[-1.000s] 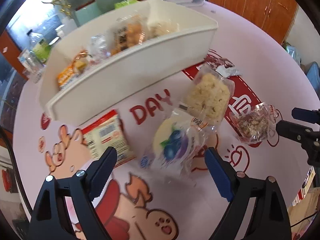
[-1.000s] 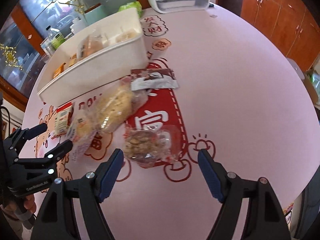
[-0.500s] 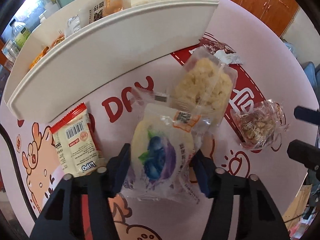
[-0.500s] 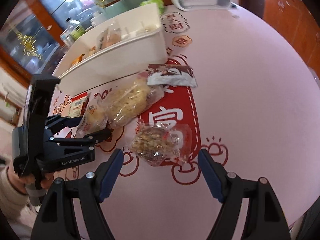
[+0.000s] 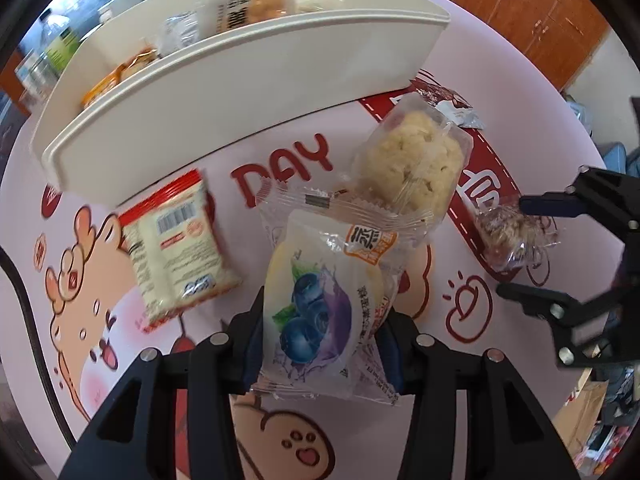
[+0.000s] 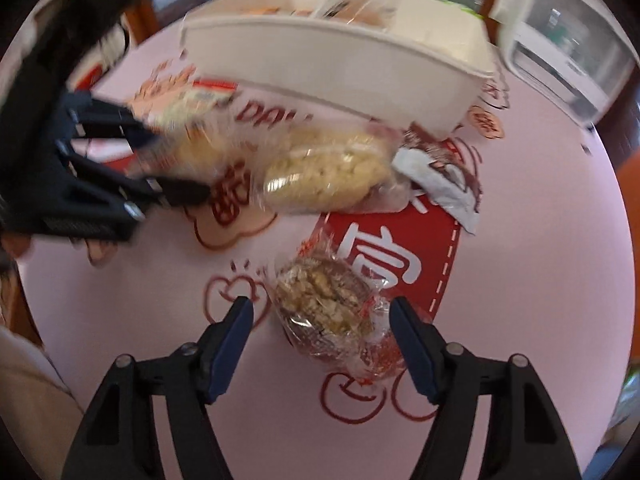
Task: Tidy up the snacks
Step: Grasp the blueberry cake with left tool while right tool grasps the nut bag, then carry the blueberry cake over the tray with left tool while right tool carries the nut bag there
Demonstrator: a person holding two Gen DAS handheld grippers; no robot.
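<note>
Snacks scattered on a pink round table printed with red cartoon figures, just in front of a long cream plastic bin already holding several packets.

Left gripper pointing steeply down, jaws just closed in and now pressing both sides of a clear-wrapped blueberry cake packet printed with blue berries; packet near the bin's front wall, lower end between the blue pads.

Right gripper also pointing steeply down, jaws just narrowed, straddling a clear-wrapped brown nut-and-seed cookie. Small gaps visible between each blue pad and the crinkled wrapper, so not yet gripping. Cookie lying on the table well in front of the bin, partly on the red printed banner.

Between the bin and the blueberry packet: a pale yellow puffed rice cake in a clear wrapper, overlapping the blueberry packet's top edge. To the left of the blueberry packet, just under the bin's front wall: a white cracker packet with red ends and a barcode, lying flat. Past the rice cake, close to the bin's right corner: a brown and white foil sachet.

Much motion blur in the right wrist view, especially around the left gripper.
</note>
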